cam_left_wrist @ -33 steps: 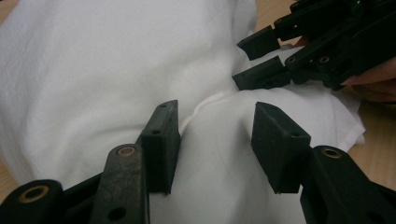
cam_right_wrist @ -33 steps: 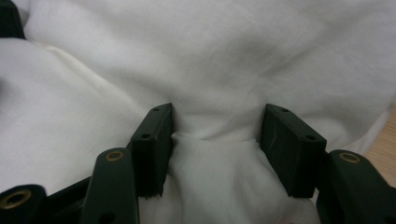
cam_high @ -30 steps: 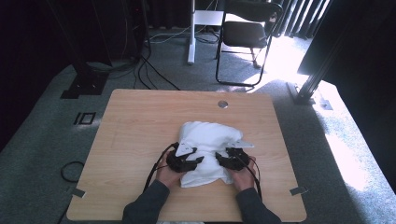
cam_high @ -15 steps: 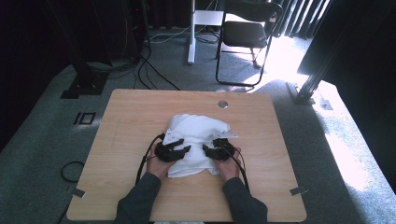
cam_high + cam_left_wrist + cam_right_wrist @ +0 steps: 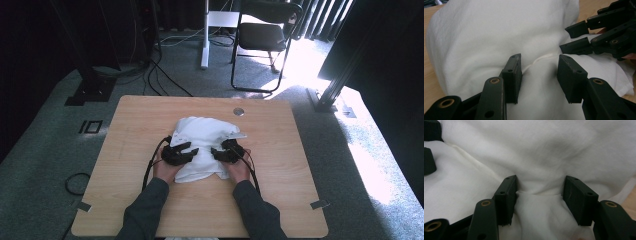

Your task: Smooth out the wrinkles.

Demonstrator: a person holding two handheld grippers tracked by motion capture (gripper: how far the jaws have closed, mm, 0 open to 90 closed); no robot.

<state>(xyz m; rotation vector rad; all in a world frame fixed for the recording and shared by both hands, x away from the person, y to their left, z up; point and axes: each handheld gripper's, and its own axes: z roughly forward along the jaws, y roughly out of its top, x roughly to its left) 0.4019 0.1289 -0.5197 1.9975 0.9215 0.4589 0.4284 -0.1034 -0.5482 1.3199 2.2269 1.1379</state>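
Observation:
A crumpled white cloth [image 5: 202, 135] lies bunched in the middle of the wooden table [image 5: 125, 130]. My left gripper [image 5: 189, 150] rests on the cloth's left side and points right. In the left gripper view a raised fold with a seam [image 5: 539, 60] sits between its pads [image 5: 512, 72], which press on it from both sides. My right gripper [image 5: 216, 151] faces it from the right. In the right gripper view a ridge of cloth [image 5: 539, 195] fills the gap between its pads [image 5: 579, 195]. The right gripper's tips [image 5: 574, 37] stand just beyond the left one's.
A round metal cable port [image 5: 238, 111] is set near the table's far edge. A black chair [image 5: 265, 35] and cables [image 5: 165, 75] stand on the carpet beyond. A person's grey sleeves [image 5: 145, 215] come in from the near edge. Bare wood surrounds the cloth.
Both hands have slid away from the near edge and a little left. The cloth has moved with them toward the table's middle and bunched up more.

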